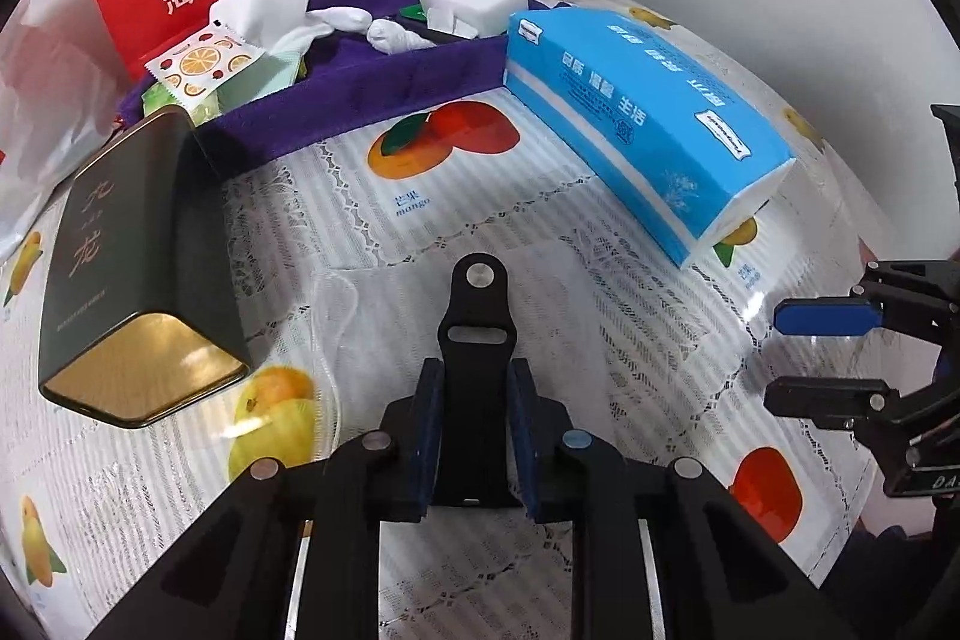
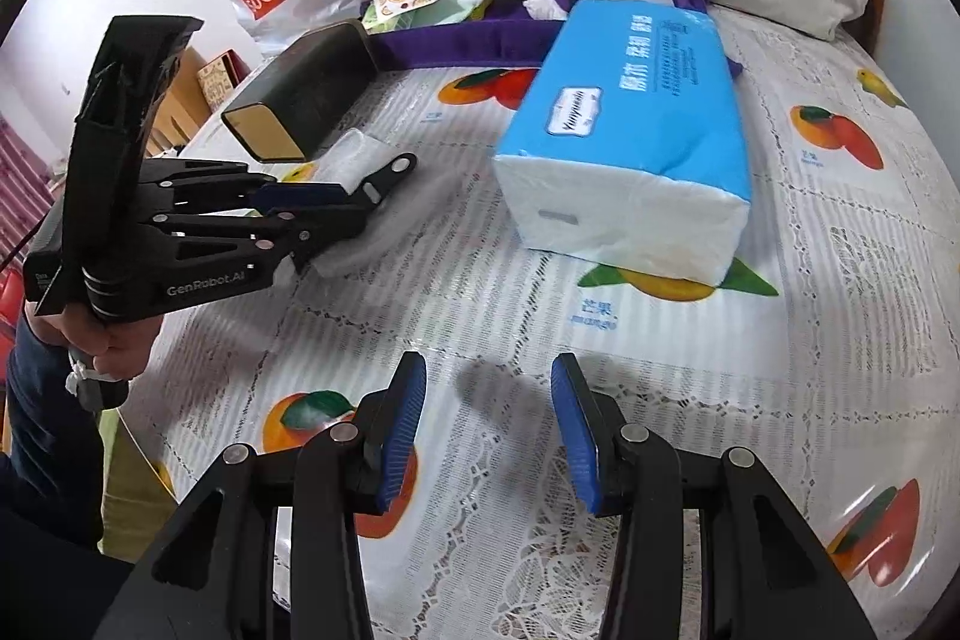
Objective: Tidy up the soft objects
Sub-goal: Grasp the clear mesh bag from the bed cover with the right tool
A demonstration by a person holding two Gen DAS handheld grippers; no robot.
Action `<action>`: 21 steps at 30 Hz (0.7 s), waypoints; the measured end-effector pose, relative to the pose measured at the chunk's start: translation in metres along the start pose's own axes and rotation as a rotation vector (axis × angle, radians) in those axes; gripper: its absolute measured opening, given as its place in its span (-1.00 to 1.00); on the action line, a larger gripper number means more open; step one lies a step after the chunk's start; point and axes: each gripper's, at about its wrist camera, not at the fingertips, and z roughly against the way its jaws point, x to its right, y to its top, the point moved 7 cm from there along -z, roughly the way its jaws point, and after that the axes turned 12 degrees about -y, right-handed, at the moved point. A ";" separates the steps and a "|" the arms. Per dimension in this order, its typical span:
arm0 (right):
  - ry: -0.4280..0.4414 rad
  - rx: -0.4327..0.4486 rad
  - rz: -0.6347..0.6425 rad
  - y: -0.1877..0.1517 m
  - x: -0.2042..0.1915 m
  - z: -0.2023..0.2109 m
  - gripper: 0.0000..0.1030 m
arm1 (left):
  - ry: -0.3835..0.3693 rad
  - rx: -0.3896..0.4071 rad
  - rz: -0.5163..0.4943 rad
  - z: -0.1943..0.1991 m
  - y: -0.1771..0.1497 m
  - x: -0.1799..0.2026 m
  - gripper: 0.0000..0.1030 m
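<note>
Black strap [image 1: 475,340] clamped between left tongs [image 1: 474,436] pads.

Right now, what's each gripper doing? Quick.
Left gripper: shut on the black strap.
Right gripper: open, nothing between its pads.

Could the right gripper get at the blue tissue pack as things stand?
Probably yes. The right gripper is open and empty, and only bare tablecloth lies between it and the blue tissue pack. The left gripper, shut on a black strap, is off to the side.
</note>
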 end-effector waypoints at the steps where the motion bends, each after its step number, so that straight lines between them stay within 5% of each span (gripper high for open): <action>1: 0.001 0.002 0.003 0.001 -0.002 0.001 -0.14 | -0.005 0.003 0.007 0.001 0.000 0.000 -0.61; 5: 0.001 0.014 0.010 0.007 -0.007 0.004 -0.14 | -0.032 0.051 0.042 0.020 -0.002 0.001 -0.62; 16: 0.025 0.041 0.104 0.031 -0.048 0.002 -0.11 | 0.046 0.134 0.141 0.078 -0.032 -0.034 -0.62; 21: 0.025 0.087 0.180 0.049 -0.078 -0.003 0.29 | 0.091 0.138 0.211 0.087 -0.053 -0.061 -0.61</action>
